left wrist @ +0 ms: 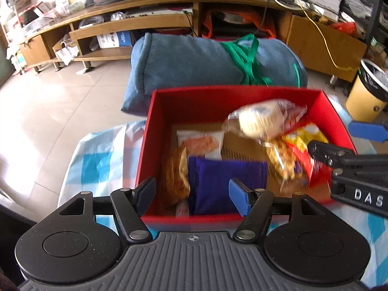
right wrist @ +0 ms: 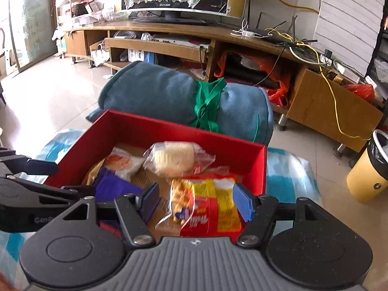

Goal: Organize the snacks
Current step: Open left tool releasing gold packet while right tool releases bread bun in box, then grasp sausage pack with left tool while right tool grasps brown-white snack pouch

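Teal fabric, a big rolled blanket [right wrist: 169, 97] tied with a green strap [right wrist: 208, 101], is lying on the tiled floor just behind my work area. Next in size, the red box [left wrist: 155, 145] is sitting on a blue-and-white checked cloth [left wrist: 97, 167], its open top facing me, and all the snacks I am seeing are lying inside it.

My left gripper [left wrist: 192, 195] is hovering over the near wall of the box with its jaws partly apart; nothing is pressing between the pads, and the purple packet [left wrist: 218, 177] is lying below them on the box floor. My right gripper [right wrist: 197, 200] is hanging over the right half of the box, jaws partly apart as well, with the red-and-yellow snack bag [right wrist: 213, 206] showing between its fingers; I am not seeing the pads pressing on it.

A clear-wrapped pale bun [right wrist: 174, 160] is resting toward the back, partly on the red-and-yellow bag. A white packet with an orange picture [left wrist: 201, 143] is lying beyond the purple one, and a golden-brown bag [left wrist: 175, 177] is leaning at the left wall.
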The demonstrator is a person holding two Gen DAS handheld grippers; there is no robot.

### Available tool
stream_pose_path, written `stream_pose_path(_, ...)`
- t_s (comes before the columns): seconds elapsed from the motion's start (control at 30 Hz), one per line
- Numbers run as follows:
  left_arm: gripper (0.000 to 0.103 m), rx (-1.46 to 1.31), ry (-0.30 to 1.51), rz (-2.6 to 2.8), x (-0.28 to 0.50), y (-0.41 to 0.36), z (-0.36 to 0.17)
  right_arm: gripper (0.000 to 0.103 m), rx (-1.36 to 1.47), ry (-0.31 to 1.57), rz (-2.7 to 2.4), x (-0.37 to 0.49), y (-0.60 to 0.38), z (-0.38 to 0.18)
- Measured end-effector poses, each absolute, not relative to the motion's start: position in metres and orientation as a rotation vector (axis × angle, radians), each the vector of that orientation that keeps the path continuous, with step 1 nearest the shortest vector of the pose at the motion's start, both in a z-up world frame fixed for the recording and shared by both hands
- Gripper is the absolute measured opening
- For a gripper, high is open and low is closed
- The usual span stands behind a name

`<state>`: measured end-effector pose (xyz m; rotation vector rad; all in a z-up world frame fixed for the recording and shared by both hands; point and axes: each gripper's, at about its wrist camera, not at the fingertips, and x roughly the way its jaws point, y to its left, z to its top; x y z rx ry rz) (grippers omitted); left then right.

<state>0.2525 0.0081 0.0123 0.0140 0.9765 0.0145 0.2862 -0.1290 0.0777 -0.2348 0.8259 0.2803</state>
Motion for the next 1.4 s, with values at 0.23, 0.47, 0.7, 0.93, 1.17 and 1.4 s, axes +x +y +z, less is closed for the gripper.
stream_pose_path(0.23, 0.075, -0.008, 1.005, -0.086, 0.226, 0.021, 0.008, 0.062, -0.251, 0.847, 0.314, 0.264, -0.126, 0.075)
stream_pose_path(0.47, 0.075, 0.017, 1.026, -0.23, 0.206, 0.019, 0.002, 0.062, -0.237, 0.885, 0.338, 0.241, -0.125, 0.072)
stream_pose_path(0.7, 0.075, 0.007, 1.093, -0.256, 0.193, 0.021, -0.013, 0.062, -0.226, 0.944, 0.32, 0.214, -0.134, 0.062)
stream_pose_path(0.93, 0.075, 0.009, 1.165, -0.296, 0.167, 0.003, -0.029, 0.062, -0.199, 0.972, 0.291, 0.189, -0.148, 0.059)
stream_pose_path(1.17, 0.077, -0.035, 1.222, -0.279, 0.158, -0.013, -0.041, 0.062, -0.175, 0.97, 0.284, 0.176, -0.159, 0.064)
stream_pose_path(1.4, 0.079, 0.002, 1.23, -0.212, 0.16, -0.031, -0.052, 0.062, -0.161, 0.963, 0.292, 0.171, -0.166, 0.067)
